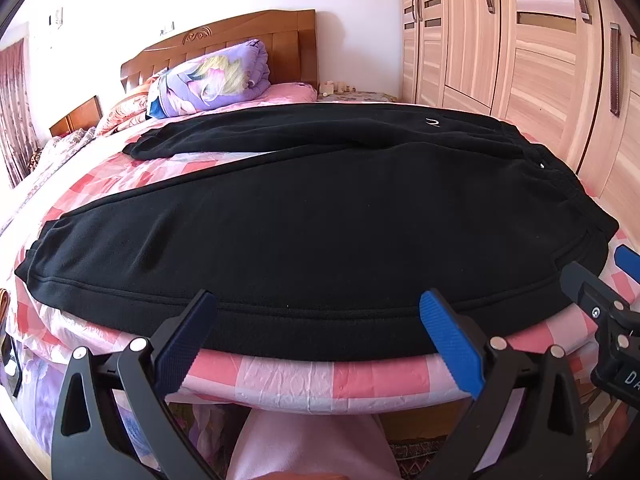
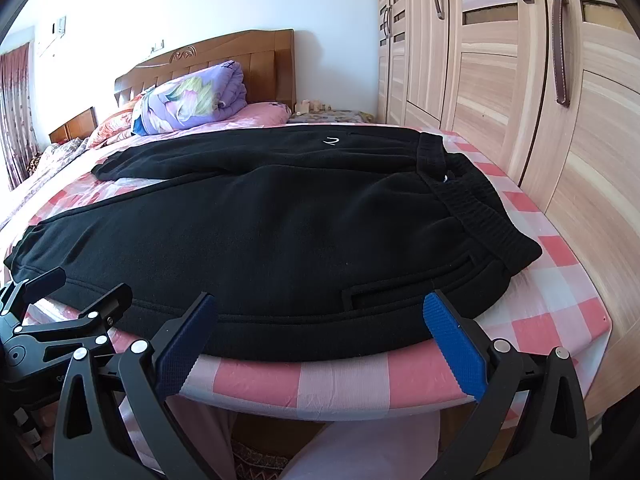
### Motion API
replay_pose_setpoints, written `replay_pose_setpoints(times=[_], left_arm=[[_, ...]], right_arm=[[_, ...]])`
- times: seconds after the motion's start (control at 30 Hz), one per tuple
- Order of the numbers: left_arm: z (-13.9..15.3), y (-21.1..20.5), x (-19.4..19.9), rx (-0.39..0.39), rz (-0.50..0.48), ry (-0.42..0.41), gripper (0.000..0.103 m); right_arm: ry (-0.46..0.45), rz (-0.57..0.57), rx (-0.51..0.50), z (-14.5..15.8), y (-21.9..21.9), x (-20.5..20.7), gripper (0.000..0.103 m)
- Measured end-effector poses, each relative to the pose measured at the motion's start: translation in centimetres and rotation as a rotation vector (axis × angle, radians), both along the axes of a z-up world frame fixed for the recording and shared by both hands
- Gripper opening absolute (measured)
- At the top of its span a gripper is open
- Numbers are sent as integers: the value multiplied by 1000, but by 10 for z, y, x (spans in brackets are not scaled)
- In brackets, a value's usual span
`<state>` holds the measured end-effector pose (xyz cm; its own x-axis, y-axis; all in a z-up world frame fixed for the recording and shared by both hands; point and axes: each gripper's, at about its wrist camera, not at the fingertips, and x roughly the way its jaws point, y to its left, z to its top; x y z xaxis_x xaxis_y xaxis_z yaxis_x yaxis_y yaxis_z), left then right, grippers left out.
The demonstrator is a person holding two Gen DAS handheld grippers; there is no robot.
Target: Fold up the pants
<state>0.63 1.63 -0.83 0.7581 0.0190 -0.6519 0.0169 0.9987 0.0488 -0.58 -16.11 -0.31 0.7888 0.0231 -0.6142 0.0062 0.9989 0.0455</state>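
Black pants [image 1: 320, 216] lie flat along the bed's [image 1: 312, 376] near edge, waistband toward its right corner. Left tongs [image 1: 320, 332] and right tongs [image 2: 320, 332] hover released at that edge, empty.

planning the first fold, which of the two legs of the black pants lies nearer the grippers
The front leg of the black fleece pants, running along the bed edge just ahead of both open grippers, left and right. The other leg angles toward the headboard.

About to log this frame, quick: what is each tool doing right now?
Left tool: open, holding nothing, at the near edge of the pants.
Right tool: open, holding nothing, at the same edge.
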Motion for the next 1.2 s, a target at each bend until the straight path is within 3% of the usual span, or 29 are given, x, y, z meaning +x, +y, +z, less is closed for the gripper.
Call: replay_pose_setpoints(times=[1.2], left_arm=[[-3, 18, -3, -59, 55, 31, 102]], right_arm=[[35, -4, 0, -11, -2, 2, 99]])
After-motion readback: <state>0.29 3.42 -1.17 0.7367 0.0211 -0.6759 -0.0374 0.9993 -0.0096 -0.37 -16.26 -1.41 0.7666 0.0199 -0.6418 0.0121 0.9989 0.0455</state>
